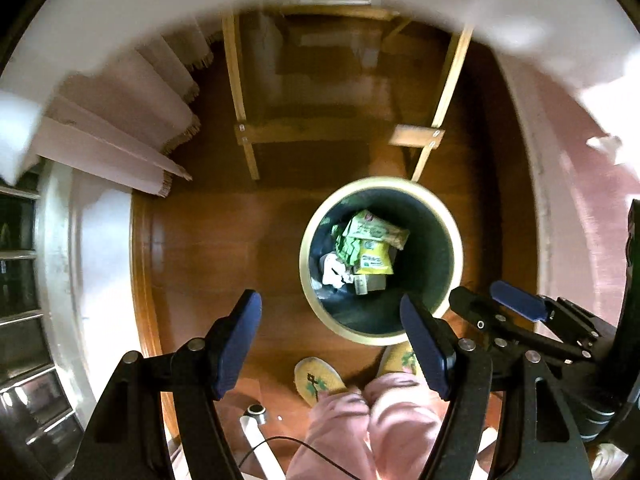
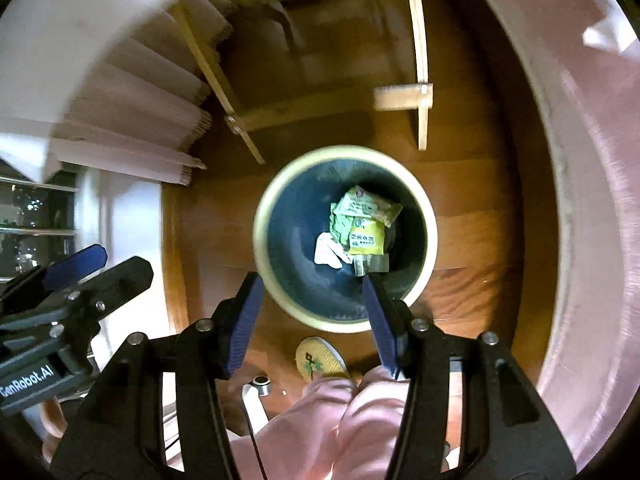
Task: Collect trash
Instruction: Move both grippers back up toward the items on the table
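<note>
Both left gripper (image 1: 332, 344) & right gripper (image 2: 312, 316) wide open, empty; wrappers (image 2: 362, 222) already in bin (image 2: 264, 204) at 12 o'clock, so prob. near done.

The white cloth (image 1: 120, 20) across the top of the left view is smeared by blur. In the bin (image 2: 264, 216), the wrappers' (image 2: 360, 220) print is too small to read, and the grey item (image 2: 374, 262) beneath is half hidden. The pink trousers (image 2: 340, 420) run off the bottom edge.
</note>
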`<state>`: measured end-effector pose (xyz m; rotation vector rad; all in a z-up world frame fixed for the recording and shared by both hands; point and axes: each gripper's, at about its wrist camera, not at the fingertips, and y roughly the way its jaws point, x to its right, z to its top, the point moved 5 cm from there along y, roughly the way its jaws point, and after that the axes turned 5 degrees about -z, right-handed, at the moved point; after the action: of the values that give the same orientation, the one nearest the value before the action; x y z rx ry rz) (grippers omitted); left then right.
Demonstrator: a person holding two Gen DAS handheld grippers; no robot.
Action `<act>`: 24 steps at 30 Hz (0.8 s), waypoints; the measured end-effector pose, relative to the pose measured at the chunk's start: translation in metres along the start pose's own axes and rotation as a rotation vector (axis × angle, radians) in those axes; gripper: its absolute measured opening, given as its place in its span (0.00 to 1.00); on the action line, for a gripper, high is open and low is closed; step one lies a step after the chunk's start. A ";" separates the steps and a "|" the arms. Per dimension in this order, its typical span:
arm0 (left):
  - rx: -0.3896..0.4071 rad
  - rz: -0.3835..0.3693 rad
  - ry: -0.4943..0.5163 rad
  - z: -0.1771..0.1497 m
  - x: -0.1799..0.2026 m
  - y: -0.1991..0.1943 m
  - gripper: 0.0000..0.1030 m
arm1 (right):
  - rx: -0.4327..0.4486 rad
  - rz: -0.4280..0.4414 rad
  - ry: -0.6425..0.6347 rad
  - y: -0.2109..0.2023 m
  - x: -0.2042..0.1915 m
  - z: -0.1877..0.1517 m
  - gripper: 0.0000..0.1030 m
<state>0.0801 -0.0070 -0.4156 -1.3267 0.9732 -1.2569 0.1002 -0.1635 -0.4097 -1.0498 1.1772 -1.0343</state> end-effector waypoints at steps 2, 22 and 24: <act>0.031 -0.005 0.013 0.002 0.006 -0.037 0.71 | 0.025 -0.001 -0.003 -0.035 -0.005 0.001 0.47; 0.342 -0.029 0.119 0.025 0.027 -0.345 0.69 | 0.282 0.069 -0.022 -0.304 -0.061 0.013 0.47; 0.366 -0.032 0.141 0.029 0.026 -0.364 0.69 | 0.329 0.055 -0.033 -0.324 -0.066 0.018 0.47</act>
<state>0.0804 0.0276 -0.0511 -0.9824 0.7729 -1.4872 0.0906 -0.1620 -0.0783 -0.7684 0.9636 -1.1179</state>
